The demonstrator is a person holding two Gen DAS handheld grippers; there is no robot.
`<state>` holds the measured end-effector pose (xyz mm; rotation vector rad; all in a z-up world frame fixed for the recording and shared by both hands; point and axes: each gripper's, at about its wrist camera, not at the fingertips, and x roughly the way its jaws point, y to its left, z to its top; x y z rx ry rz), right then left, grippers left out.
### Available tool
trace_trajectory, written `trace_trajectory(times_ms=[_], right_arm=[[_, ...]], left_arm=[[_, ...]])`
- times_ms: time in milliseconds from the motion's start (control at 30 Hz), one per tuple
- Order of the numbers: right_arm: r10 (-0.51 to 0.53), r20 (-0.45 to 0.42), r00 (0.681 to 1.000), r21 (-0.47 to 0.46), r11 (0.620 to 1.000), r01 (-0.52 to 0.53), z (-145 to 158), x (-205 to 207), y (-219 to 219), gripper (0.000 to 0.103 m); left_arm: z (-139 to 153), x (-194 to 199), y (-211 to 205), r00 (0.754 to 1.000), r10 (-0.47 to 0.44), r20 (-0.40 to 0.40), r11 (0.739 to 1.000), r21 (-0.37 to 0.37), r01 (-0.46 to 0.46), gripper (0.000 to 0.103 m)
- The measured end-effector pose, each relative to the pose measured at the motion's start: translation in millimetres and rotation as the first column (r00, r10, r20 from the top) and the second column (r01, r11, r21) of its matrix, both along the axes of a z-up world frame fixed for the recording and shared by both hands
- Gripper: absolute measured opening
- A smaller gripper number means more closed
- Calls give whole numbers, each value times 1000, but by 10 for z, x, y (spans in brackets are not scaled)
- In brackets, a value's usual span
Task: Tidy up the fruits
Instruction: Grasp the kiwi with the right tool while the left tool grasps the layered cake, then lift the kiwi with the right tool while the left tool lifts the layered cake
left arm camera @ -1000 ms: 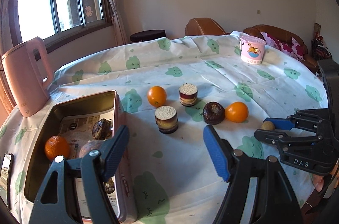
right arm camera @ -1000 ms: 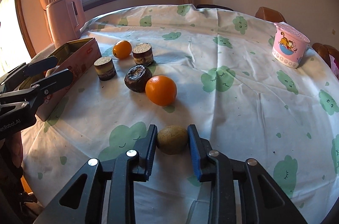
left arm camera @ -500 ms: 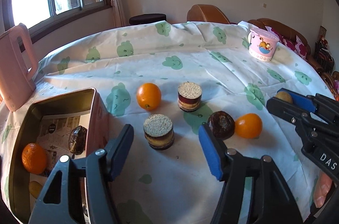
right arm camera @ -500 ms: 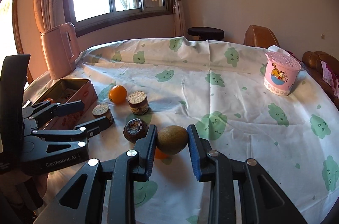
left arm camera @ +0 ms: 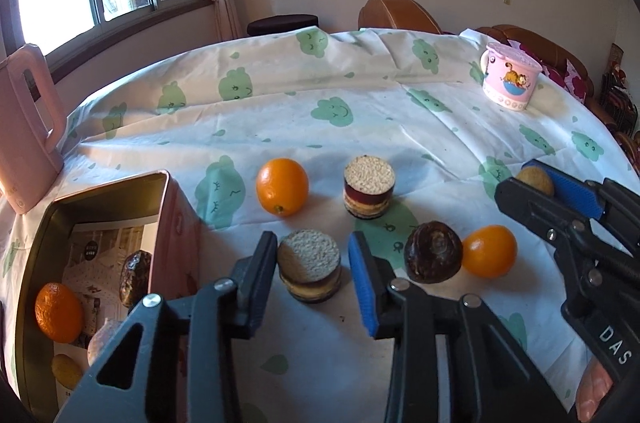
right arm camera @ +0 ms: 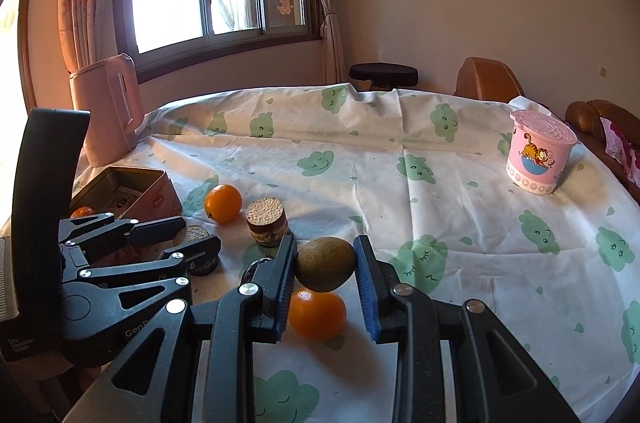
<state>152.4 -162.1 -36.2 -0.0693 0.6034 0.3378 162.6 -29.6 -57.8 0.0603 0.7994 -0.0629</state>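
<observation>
My left gripper (left arm camera: 312, 265) straddles the nearer layered cake cylinder (left arm camera: 310, 271) on the tablecloth. Its jaws are closing, the left pad at the cake's side and a thin gap at the right pad. Left of it stands the open pink tin (left arm camera: 108, 183), holding an orange (left arm camera: 58, 311) and other fruit. On the cloth lie an orange (left arm camera: 282, 187), a second cake cylinder (left arm camera: 369, 187), a dark brown fruit (left arm camera: 432, 257) and another orange (left arm camera: 489, 251). My right gripper (right arm camera: 325, 265) is shut on a kiwi (right arm camera: 326, 263), held above the table over that orange (right arm camera: 318, 315).
A pink kettle (left arm camera: 28, 127) stands behind the tin at the table's left edge. A pink lidded cup (left arm camera: 510, 83) sits at the far right. Brown chairs and a dark stool ring the far side of the round table.
My left gripper moved right from over the tin to the near cake and its jaws narrowed around it. My right gripper lifted the kiwi off the cloth.
</observation>
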Motion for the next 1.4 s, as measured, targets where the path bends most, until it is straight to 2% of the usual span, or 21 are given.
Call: trace_trajectory(times_ms=[100, 267, 333, 633, 900, 1400], right_arm=[[1, 0, 1000, 1, 1000, -1, 0, -1, -4, 31], [7, -7, 1000, 2, 1000, -7, -8, 10, -5, 31], [11, -8, 1000, 12, 1000, -11, -6, 12, -17, 31], [33, 15, 999, 47, 998, -33, 23, -32, -43, 31], [48, 75, 996, 53, 997, -52, 75, -124, -39, 31], [53, 155, 986, 55, 997, -62, 136, -266, -54, 31]], left_arm=[[-48, 63, 30, 999, -3, -41, 1000, -27, 2, 38], [-80, 82, 71, 998, -13, -62, 998, -69, 9, 37], [-67, 66, 112, 998, -17, -52, 995, -102, 12, 35], [45, -78, 203, 999, -21, 29, 986, -165, 25, 35], [178, -246, 178, 991, -9, 135, 991, -131, 27, 35], [274, -409, 165, 974, 15, 228, 995, -99, 8, 35]])
